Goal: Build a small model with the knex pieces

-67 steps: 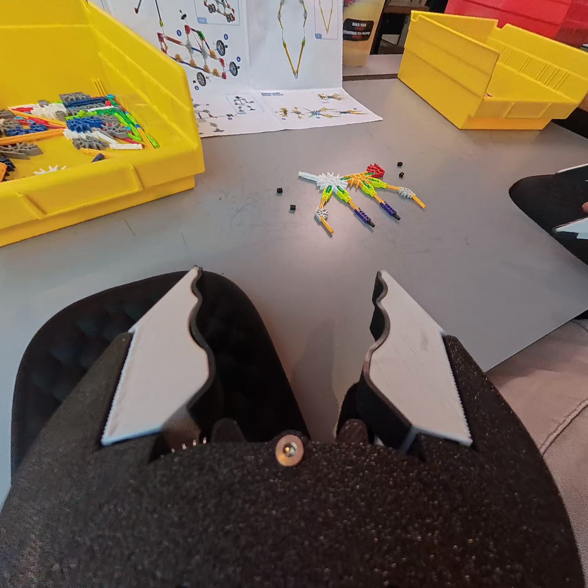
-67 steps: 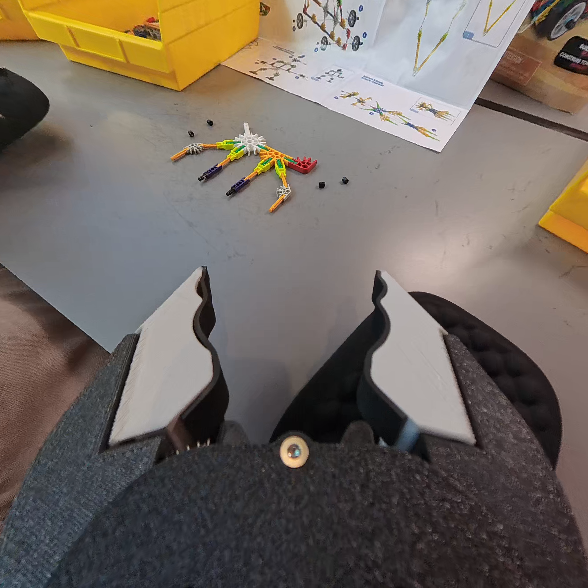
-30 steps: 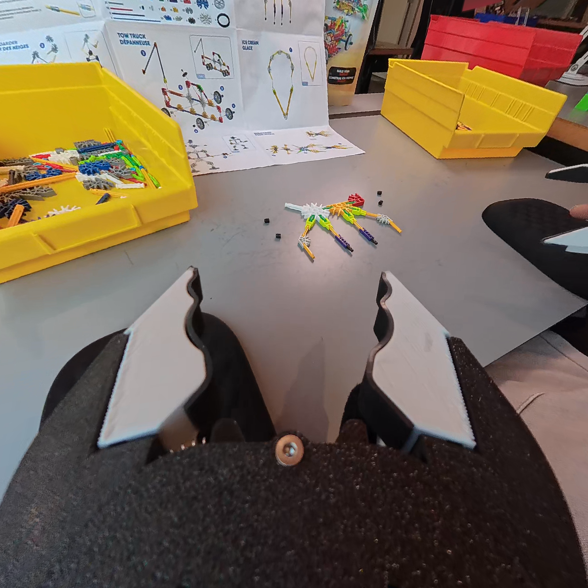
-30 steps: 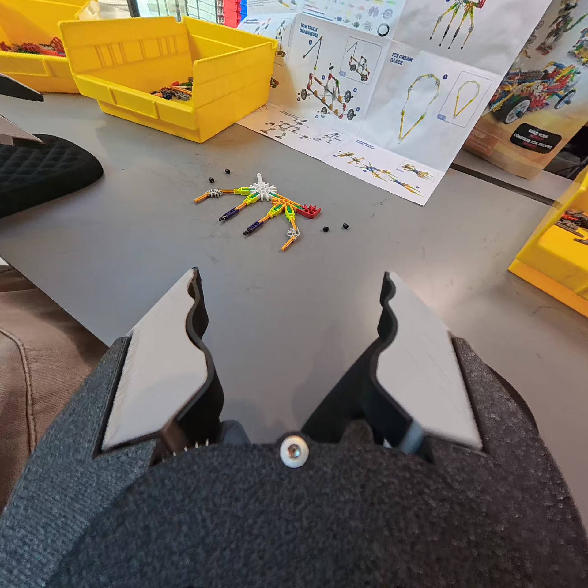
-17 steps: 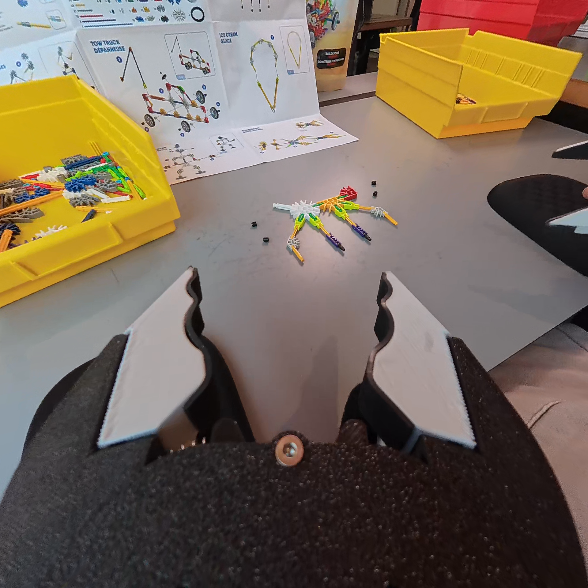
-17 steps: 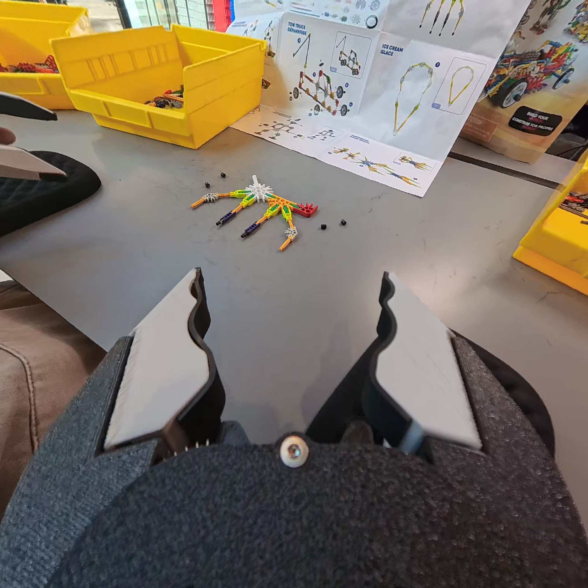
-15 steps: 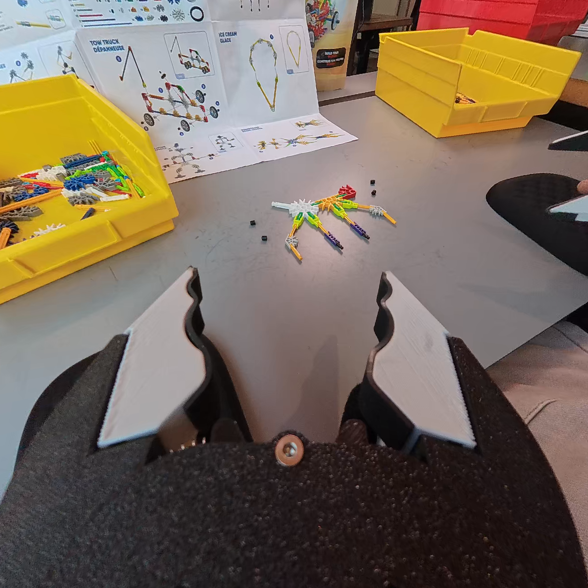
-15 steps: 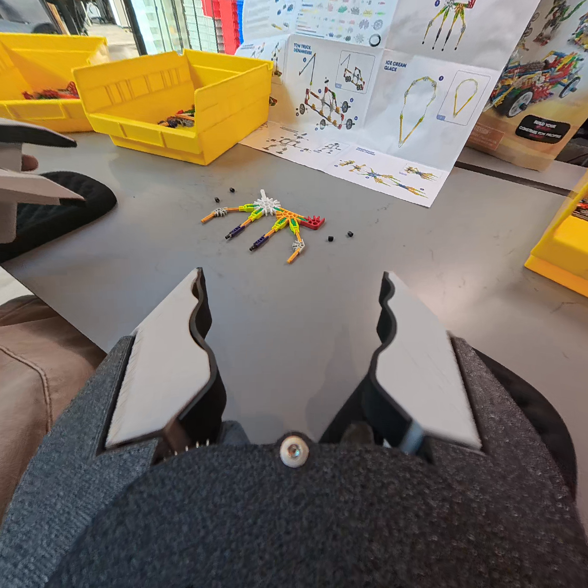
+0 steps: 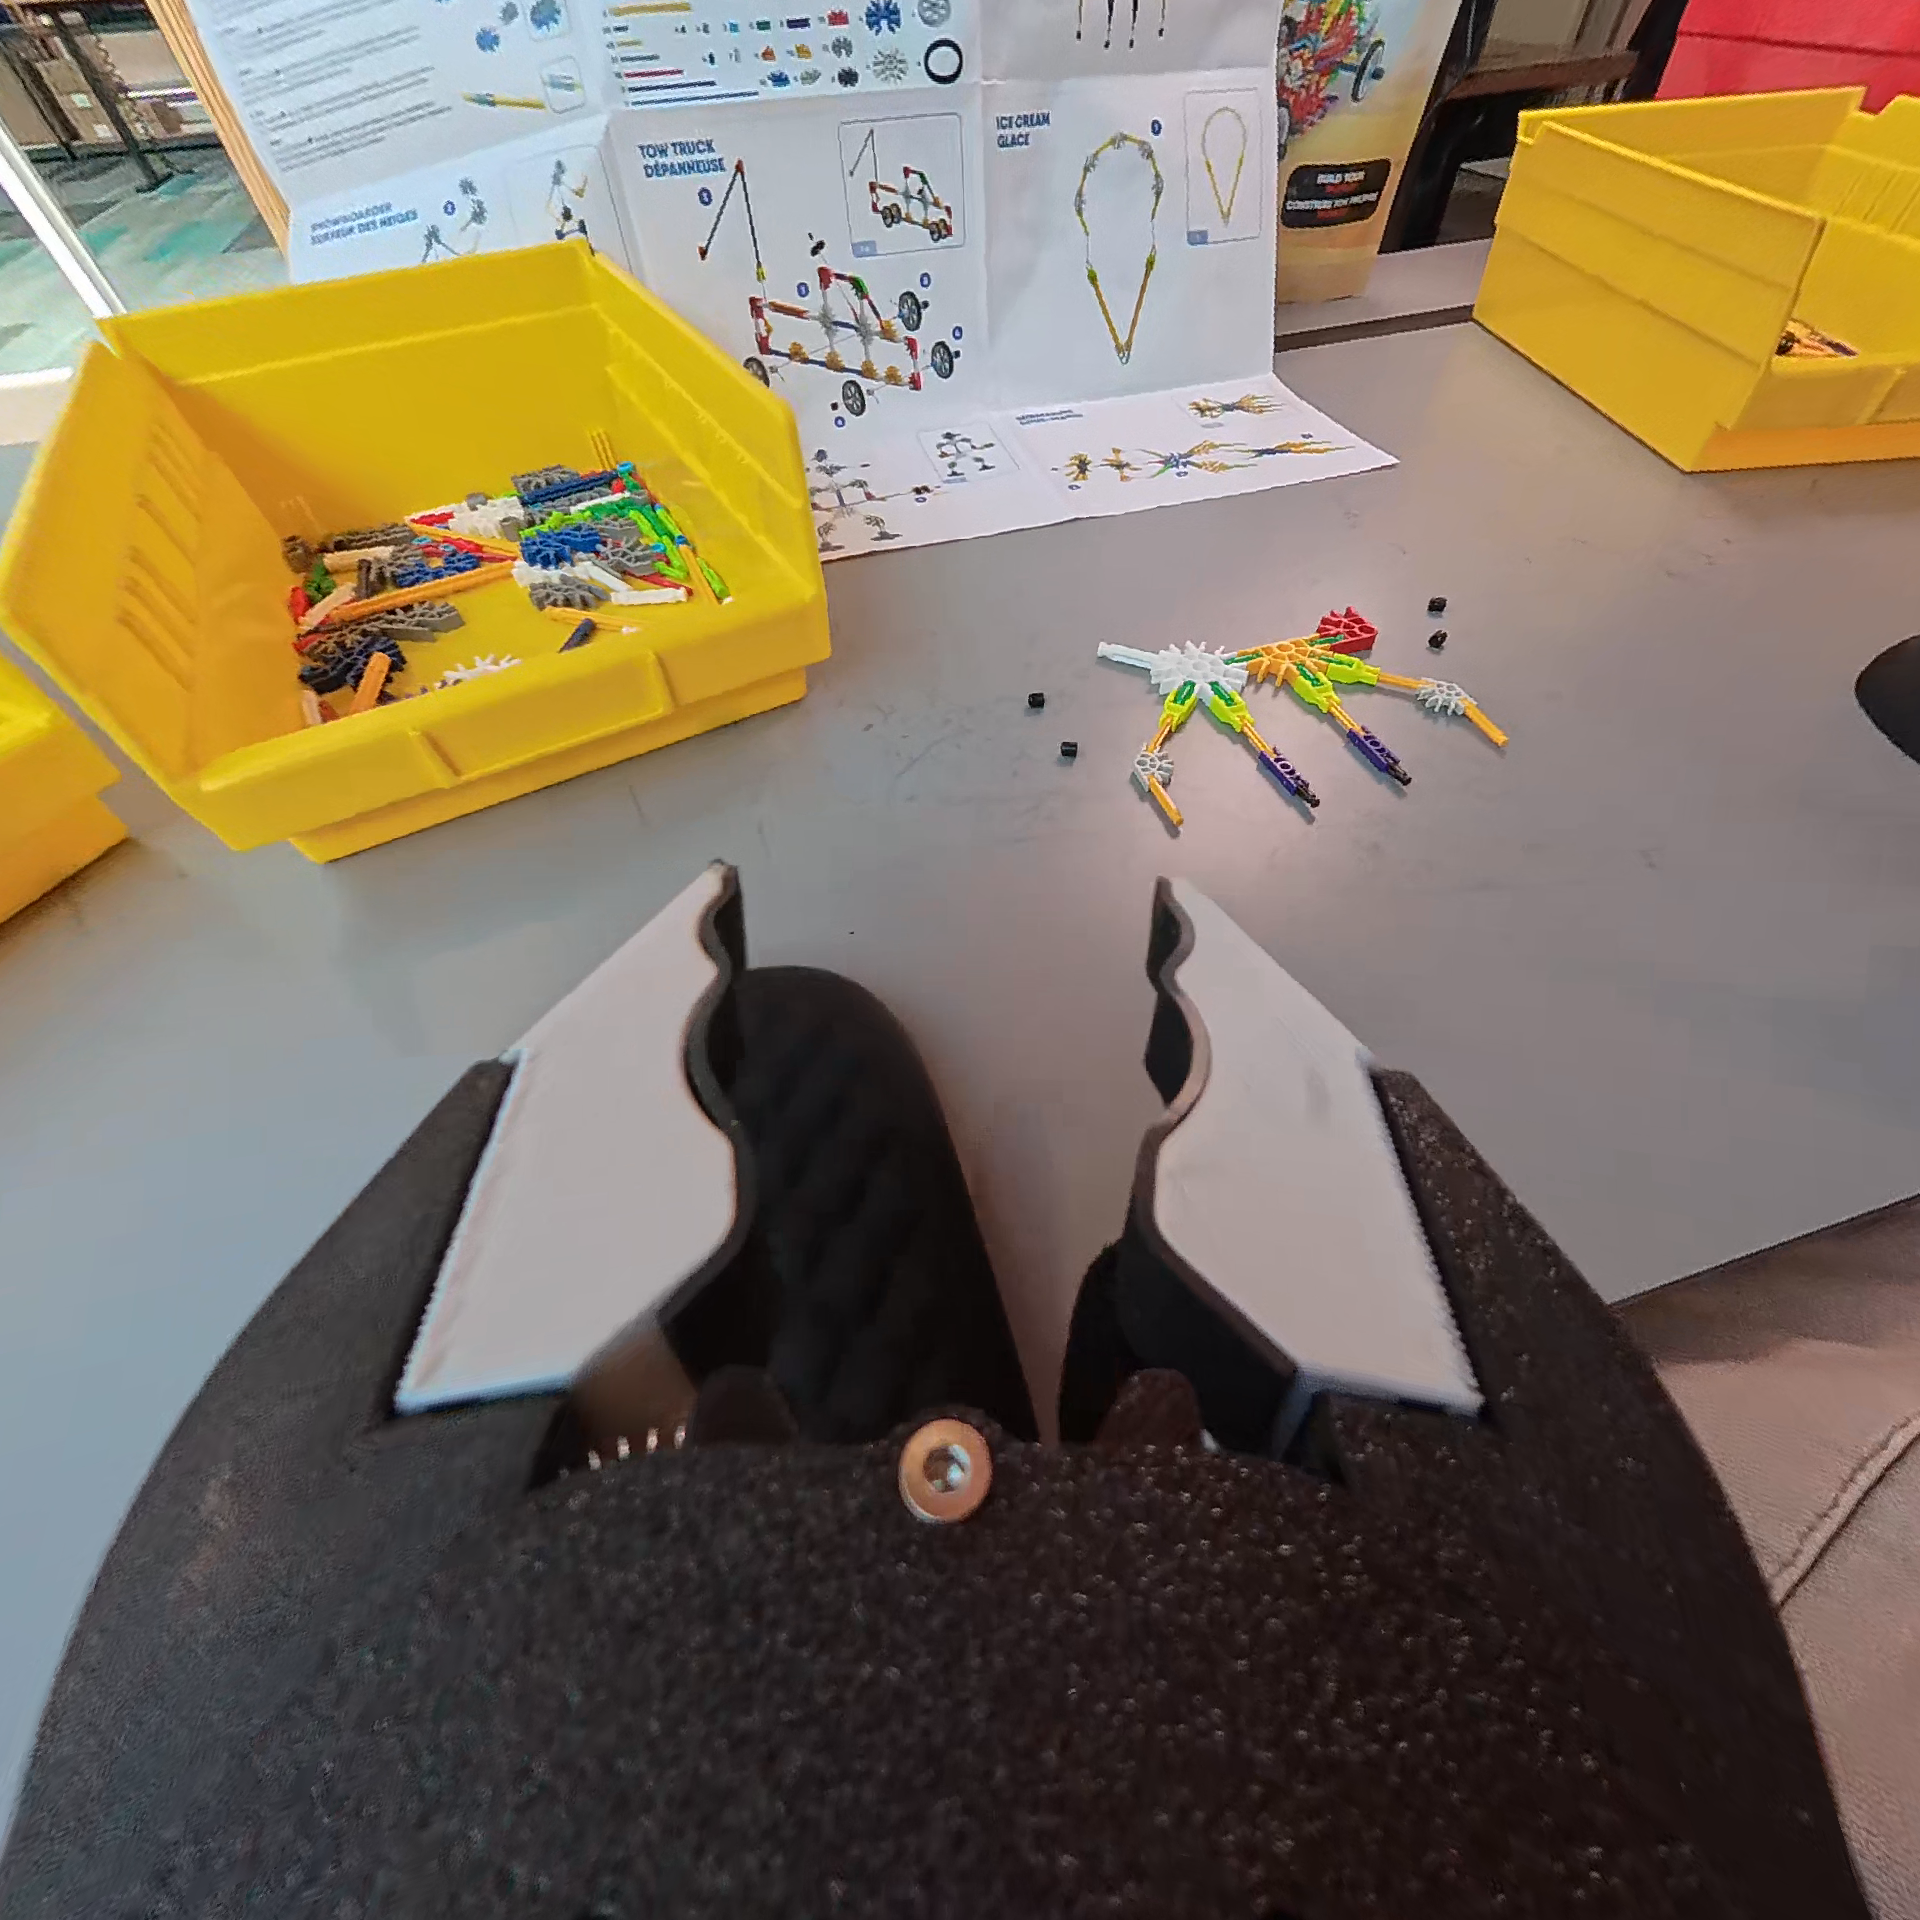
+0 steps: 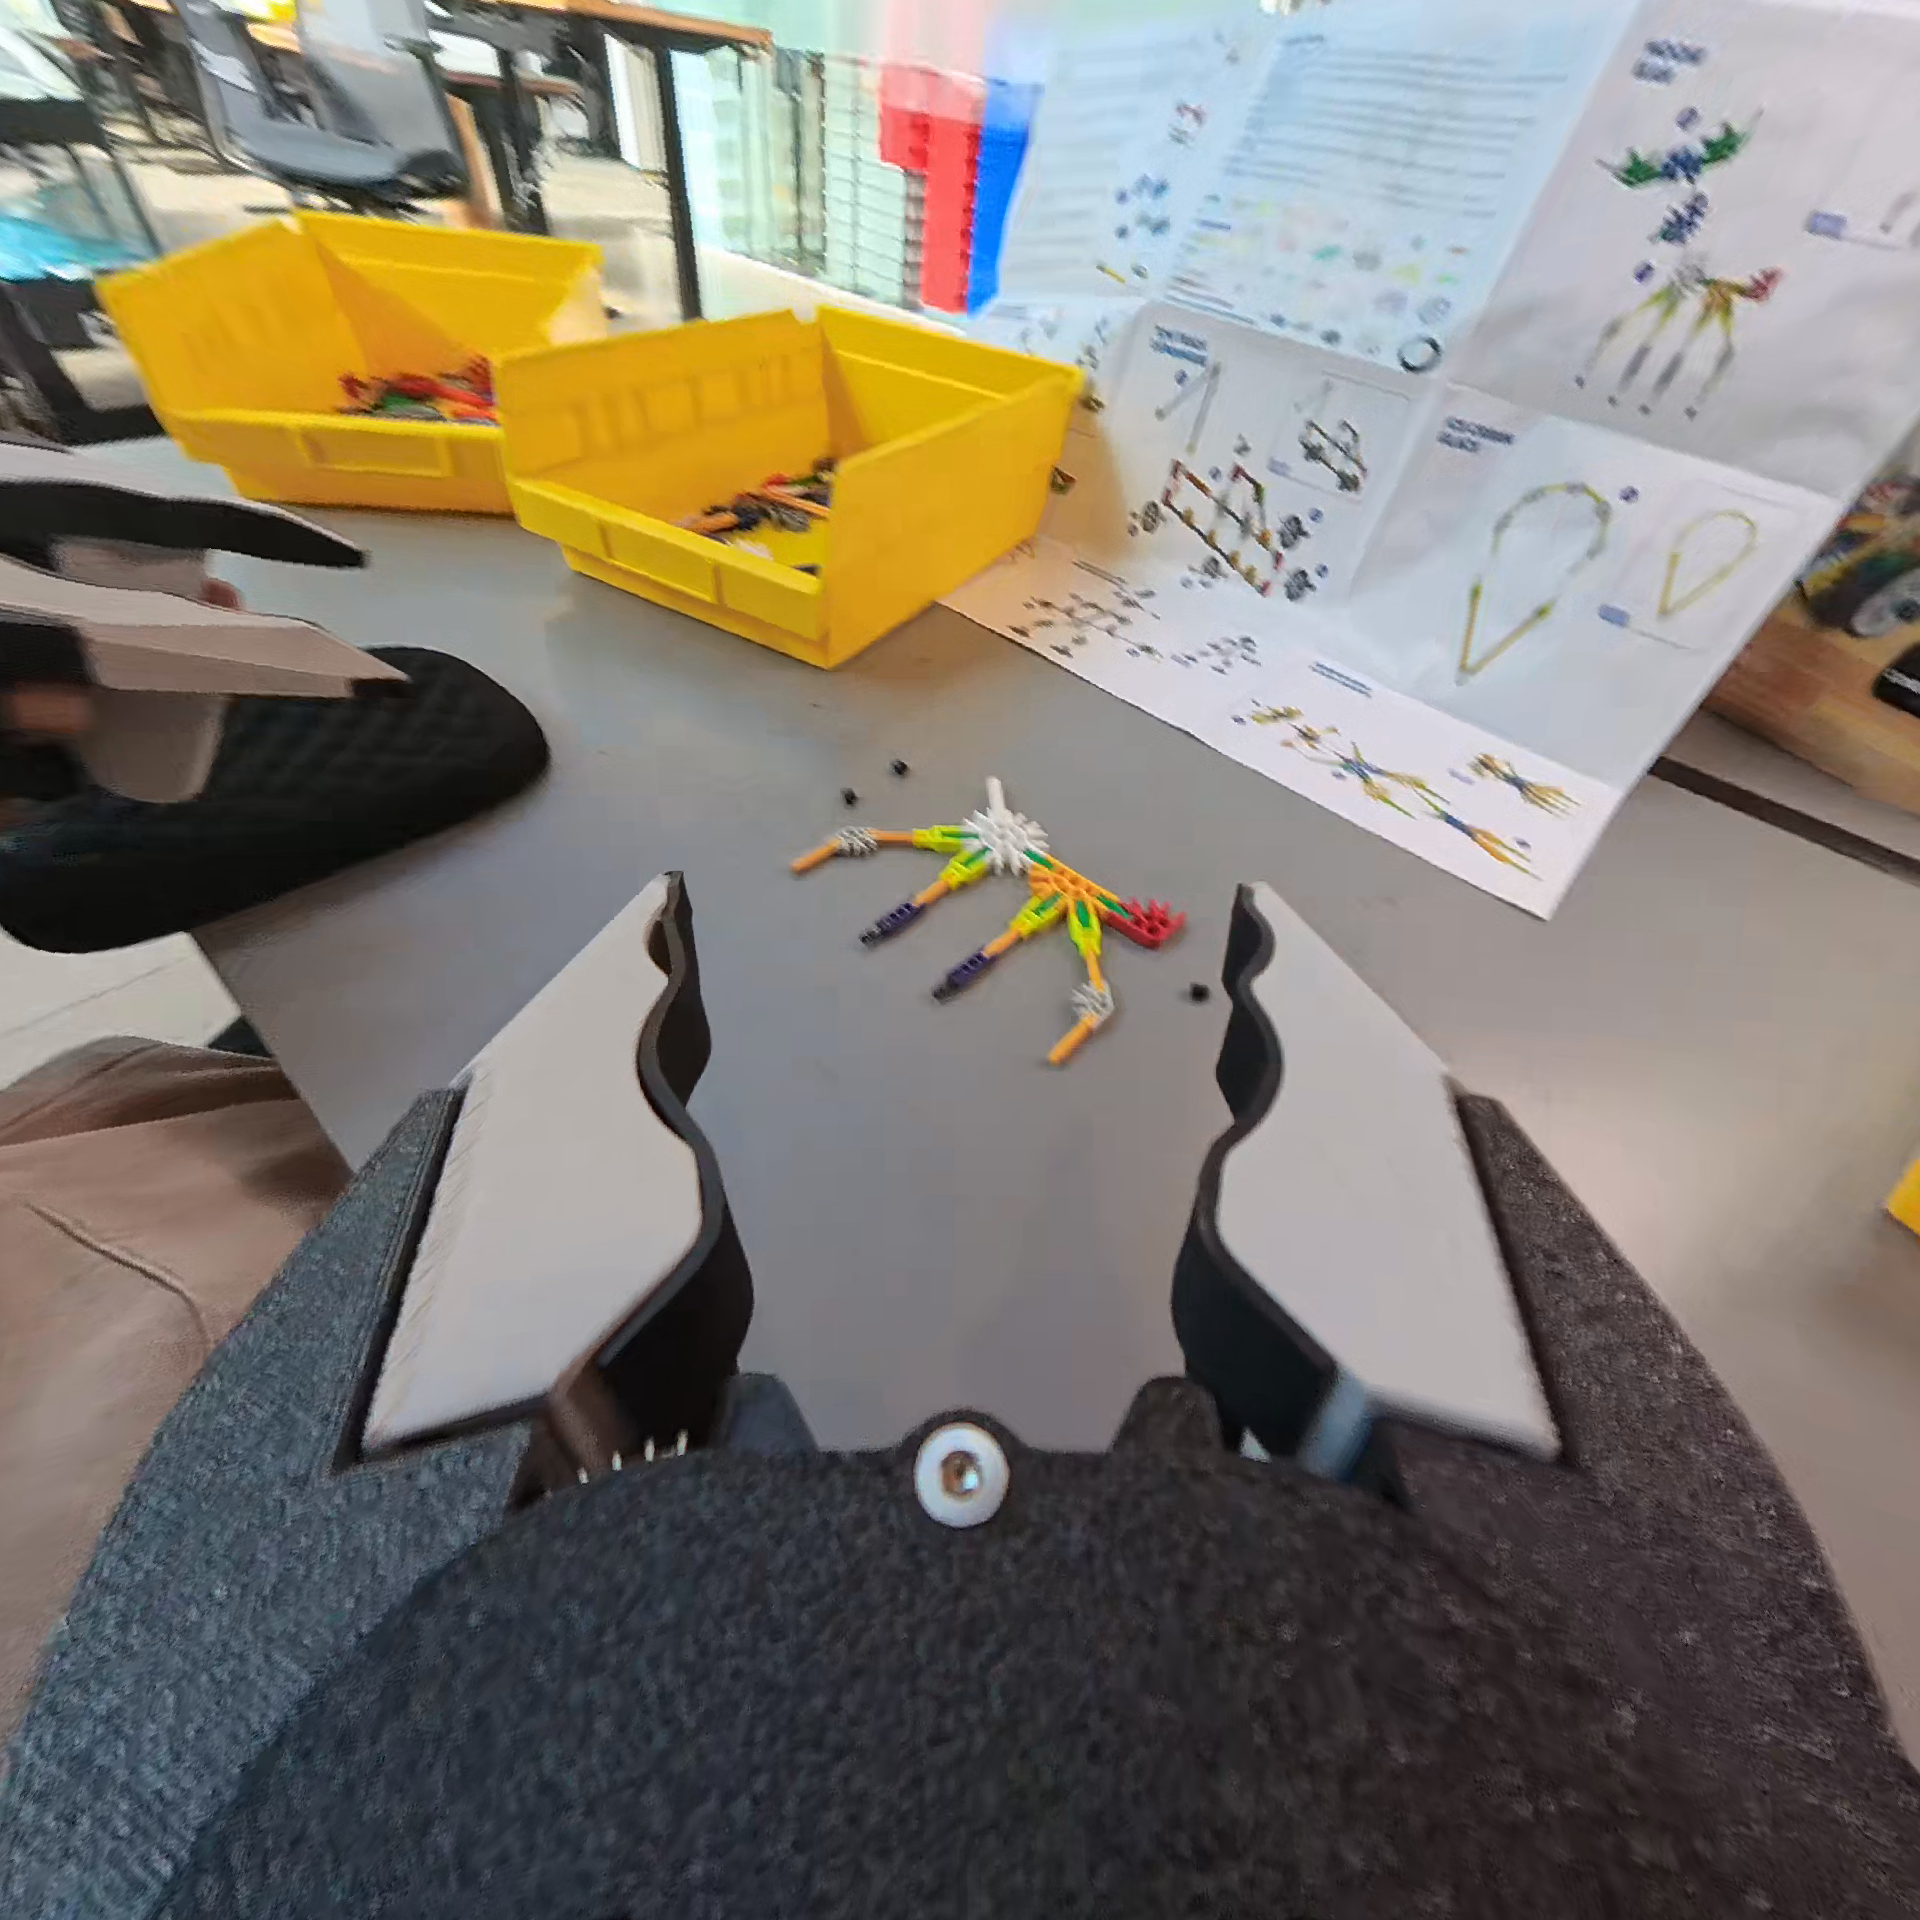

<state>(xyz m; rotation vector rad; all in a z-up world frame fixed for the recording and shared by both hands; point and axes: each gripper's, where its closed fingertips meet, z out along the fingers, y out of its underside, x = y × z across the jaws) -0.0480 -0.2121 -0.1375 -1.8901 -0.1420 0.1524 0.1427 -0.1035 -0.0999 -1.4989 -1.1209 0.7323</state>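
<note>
1. The left gripper (image 9: 940, 935) has its fingers apart with nothing between them, held over the grey tabletop (image 9: 1558, 1039) near its front edge.
2. The right gripper (image 10: 956, 935) also has its fingers apart and empty.
3. The flat, multicoloured plastic rod-and-connector assembly (image 10: 997, 904), with a white snowflake hub, lies on the tabletop at centre frame in the right wrist view, straight ahead of the right fingers and just beyond their tips. In the left wrist view it sits at mid right (image 9: 1288, 707), ahead and off to the right, farther off. The right gripper is judged the nearer.
4. Its spine runs from the white hub to a red end piece, obliquely across both views; its rods fan towards the grippers.
5. Small black loose pieces (image 9: 1049, 727) lie beside the assembly, apart from it.
6. The yellow open-front plastic bin (image 9: 416, 582), upper left of the left view, holds loose mixed rods and connectors. A second yellow bin (image 10: 312, 374), upper left of the right view, also holds pieces.
7. A white folded instruction sheet (image 9: 935, 260) stands behind the bins.
</note>
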